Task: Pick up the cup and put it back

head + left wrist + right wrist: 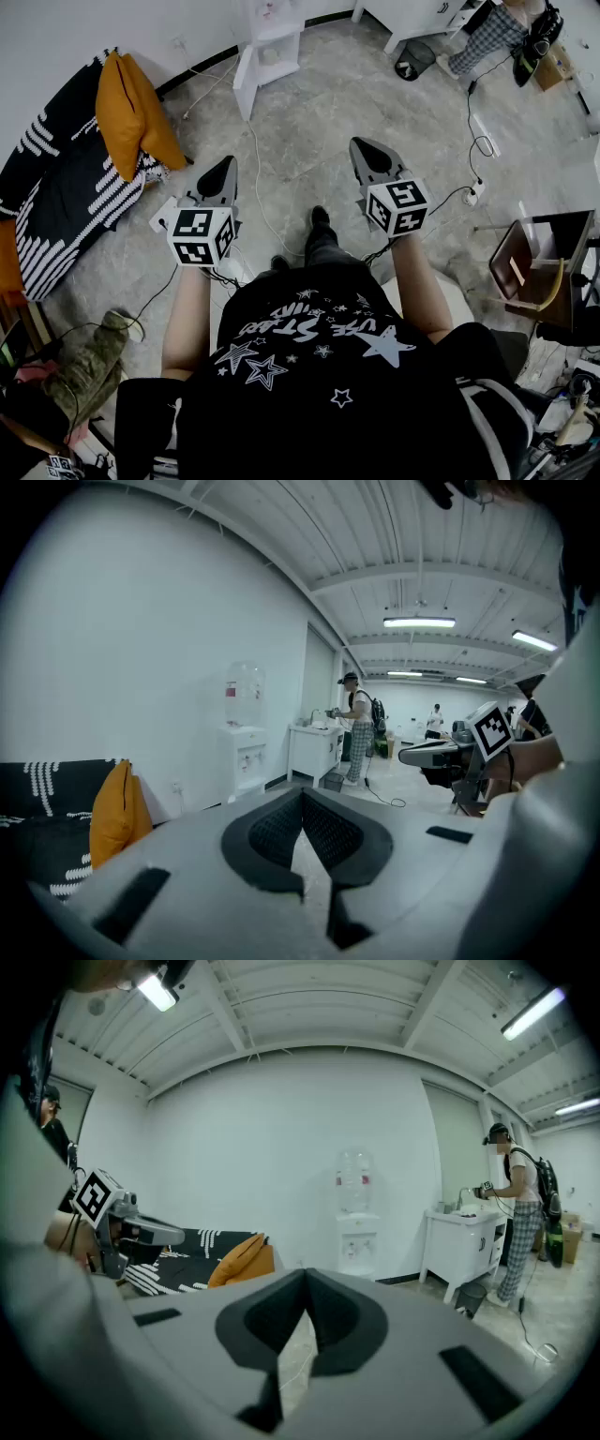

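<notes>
Indoors, grey stone floor (319,122), white wall (281,1147), striped sofa (66,206)

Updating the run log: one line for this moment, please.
left gripper: shut, empty | right gripper: shut, empty | both held above floor | cup: not in view

An orange cushion (131,112) is lying against a black sofa cover (66,202) that is showing white stripes and dashes. The floor (309,122) is showing grey marbling. The grey left gripper (225,167) and right gripper (364,148) are bearing white cubes with black squares. The person's black shirt (319,375) is showing white stars.
</notes>
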